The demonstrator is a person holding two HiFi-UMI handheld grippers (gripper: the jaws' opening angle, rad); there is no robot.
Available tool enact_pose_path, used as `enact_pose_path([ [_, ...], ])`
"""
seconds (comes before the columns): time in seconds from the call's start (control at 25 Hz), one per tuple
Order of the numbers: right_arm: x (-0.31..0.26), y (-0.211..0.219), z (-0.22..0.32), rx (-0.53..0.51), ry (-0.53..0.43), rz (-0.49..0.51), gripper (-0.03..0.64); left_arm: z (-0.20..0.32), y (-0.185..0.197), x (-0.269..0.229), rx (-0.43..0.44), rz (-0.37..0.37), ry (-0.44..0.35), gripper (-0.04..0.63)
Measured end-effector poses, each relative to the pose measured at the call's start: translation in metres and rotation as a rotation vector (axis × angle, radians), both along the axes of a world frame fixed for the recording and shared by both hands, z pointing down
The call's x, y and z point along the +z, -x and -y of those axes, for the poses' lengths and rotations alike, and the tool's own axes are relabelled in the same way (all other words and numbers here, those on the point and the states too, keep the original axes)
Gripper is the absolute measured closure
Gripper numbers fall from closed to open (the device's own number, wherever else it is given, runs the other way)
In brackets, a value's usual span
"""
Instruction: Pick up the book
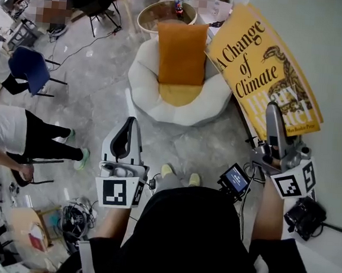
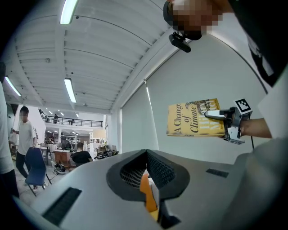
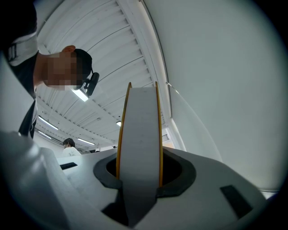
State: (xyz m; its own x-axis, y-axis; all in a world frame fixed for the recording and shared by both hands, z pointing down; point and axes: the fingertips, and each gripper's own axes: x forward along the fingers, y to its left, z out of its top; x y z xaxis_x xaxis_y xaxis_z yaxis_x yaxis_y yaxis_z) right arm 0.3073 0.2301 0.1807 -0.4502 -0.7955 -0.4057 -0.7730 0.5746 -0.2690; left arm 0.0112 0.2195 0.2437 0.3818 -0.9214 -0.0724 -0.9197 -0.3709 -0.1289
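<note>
- The book (image 1: pixel 255 63), a large one with a yellow cover and the title "A Change of Climate", is up in the air, clear of the floor (image 1: pixel 97 97). It hangs in front of a plain white wall (image 1: pixel 337 70).
- The right gripper (image 1: pixel 274 109) is clamped on the book near the lower end of its cover. One jaw lies across the front cover.
- In the right gripper view, the pale page block (image 3: pixel 140 134) with a yellow cover on each side fills the space between the jaws. Both jaws press against it.
- In the left gripper view, the book (image 2: pixel 191 119) shows its front cover against the wall, with the right gripper (image 2: pixel 216 114) at its right end.
- The left gripper (image 1: pixel 131 120) is empty, with its jaws brought together at the tips (image 2: pixel 146 152). It is well apart from the book, to the left in the head view.
- Below, on the floor, stands a round white armchair (image 1: pixel 145 89) with an orange cushion (image 1: pixel 181 53) propped upright in it. In the head view the book is just to the right of it.
- A blue chair (image 1: pixel 28 67) and a standing person (image 1: pixel 5 127) are farther left on the floor.
</note>
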Motion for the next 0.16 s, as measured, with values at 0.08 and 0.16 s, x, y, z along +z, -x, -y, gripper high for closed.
enact_pose_path([
  [0.08,-0.0022,-0.0024,0.0003,0.000,-0.002,-0.002,0.465,0.0014,0.0003,-0.0001,-0.005,0.001,0.007,0.584],
  [0.16,-0.0058,-0.0050,0.0013,0.001,-0.004,-0.004,0.465,0.0028,-0.0004,-0.0031,-0.010,0.000,0.010,0.584],
])
